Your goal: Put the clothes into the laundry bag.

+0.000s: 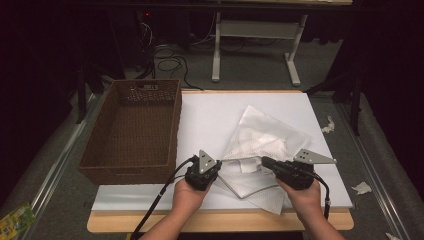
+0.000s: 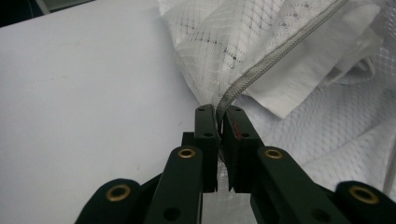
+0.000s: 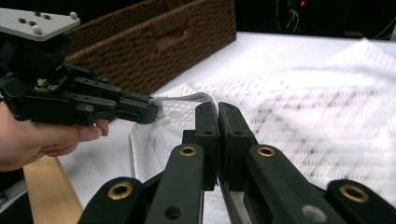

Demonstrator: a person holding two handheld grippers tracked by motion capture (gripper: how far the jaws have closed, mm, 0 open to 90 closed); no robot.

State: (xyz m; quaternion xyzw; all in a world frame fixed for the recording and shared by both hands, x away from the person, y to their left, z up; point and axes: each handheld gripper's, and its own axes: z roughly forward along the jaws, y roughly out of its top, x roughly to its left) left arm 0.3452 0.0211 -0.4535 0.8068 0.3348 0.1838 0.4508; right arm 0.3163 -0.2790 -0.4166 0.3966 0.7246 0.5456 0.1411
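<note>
Currently I have both claws on the white mesh bag [image 1: 260,145], which lies crumpled on the white surface [image 1: 210,115] to the right of the brown wicker basket [image 1: 132,127]. In the left gripper view, the left claw [image 2: 219,109] has its jaws pressed together on the bag's grey corded edge [image 2: 271,65]; the cord runs straight into the gap between the pads, so I log it as pinching the bag at that edge. In the right gripper view, the right claw [image 3: 218,106] is likewise pressed together, with mesh fabric and what looks like a strip of zipper teeth [image 3: 229,200] caught between the jaws, though that low corner is dim and I cannot be sure of the teeth. The same view shows the left claw [image 3: 152,109] farther off, its tips on the bag's near corner, just in front of the basket [image 3: 154,42]. From the high view, the left claw [image 1: 220,162] and the right claw [image 1: 264,161] sit near each other at the bag's near side, tips pointing toward one another, with a short stretch of bag between them. Folded white sheeting [image 2: 308,70] shows through the mesh.
</note>
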